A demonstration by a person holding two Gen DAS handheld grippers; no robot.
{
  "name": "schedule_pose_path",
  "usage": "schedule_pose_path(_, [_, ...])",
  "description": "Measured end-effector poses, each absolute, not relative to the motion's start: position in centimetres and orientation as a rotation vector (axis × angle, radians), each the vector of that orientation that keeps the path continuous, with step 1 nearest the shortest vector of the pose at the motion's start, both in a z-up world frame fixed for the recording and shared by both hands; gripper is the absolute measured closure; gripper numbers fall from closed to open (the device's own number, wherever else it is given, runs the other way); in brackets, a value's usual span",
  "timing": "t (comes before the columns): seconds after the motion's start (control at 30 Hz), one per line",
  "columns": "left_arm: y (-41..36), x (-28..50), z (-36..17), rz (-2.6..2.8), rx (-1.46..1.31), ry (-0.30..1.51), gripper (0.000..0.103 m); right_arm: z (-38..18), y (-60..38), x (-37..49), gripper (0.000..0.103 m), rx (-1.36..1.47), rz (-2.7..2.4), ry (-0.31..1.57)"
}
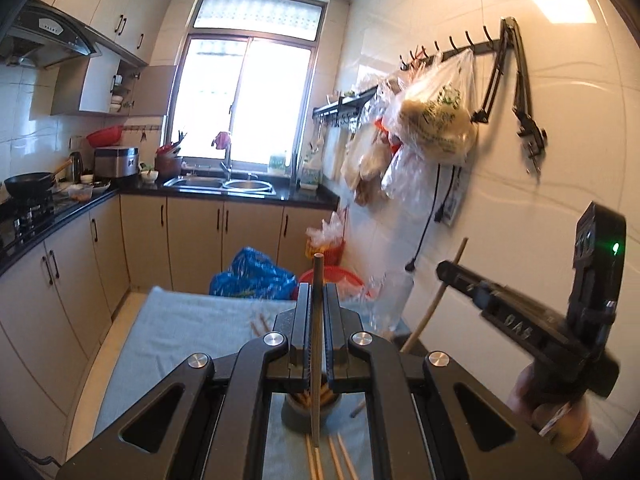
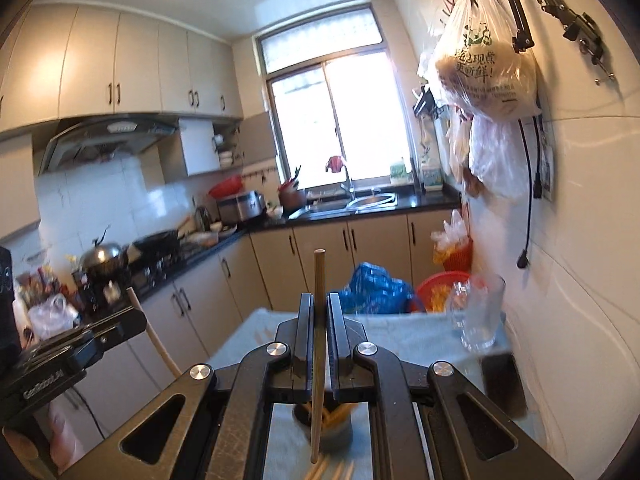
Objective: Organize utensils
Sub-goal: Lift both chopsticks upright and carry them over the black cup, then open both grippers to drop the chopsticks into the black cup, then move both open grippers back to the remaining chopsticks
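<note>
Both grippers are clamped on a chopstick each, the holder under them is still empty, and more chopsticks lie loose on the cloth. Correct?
Not quite: the holder is not empty; several chopsticks already stand in it, as the right wrist view shows. The rest holds: the left gripper and right gripper each clamp a chopstick, and loose chopsticks lie on the cloth.

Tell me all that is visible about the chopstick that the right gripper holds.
The chopstick is a slim, straight stick of pale wood, as it looks, with a blunt flat upper end. The right gripper is shut on it near the middle, one finger on each side. It stands nearly upright, a little tilted; its lower end hangs over the dark cup that already holds chopsticks, above the pale cloth.
</note>
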State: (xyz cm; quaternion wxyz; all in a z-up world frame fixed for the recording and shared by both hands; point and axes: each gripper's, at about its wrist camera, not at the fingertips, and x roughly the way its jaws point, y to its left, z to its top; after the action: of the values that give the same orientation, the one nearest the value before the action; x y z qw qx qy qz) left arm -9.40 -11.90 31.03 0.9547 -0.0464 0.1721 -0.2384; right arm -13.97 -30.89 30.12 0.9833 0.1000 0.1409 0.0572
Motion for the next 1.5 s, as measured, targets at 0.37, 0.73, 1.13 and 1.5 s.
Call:
schedule_pose_path(0.37, [-15.6, 0.0, 25.7, -0.448, -0.103, 0.460, 0.098, 24.7, -31.2, -5.6, 0.097, 0.239, 0.067, 0.367])
schedule_pose_path(0.73, [-14.9, 0.6, 22.7, -0.445, -0.121, 0.542, 0.092, 19.9, -32.0, -1.3, 0.096, 0.268, 0.068, 0.509])
schedule_pose_path(1.13, [-9.3, -6.5, 25.0, -0.403, -0.145, 0.460, 0.059, 22.9, -31.9, -3.3, 0.062, 0.283, 0.085, 0.472])
schedule_pose_path(1.5, [-4.2, -13.8, 22.9, -0.251, -0.142, 0.492, 0.041, 27.2, -29.0, -13.5, 0.036, 0.209, 0.166, 0.424])
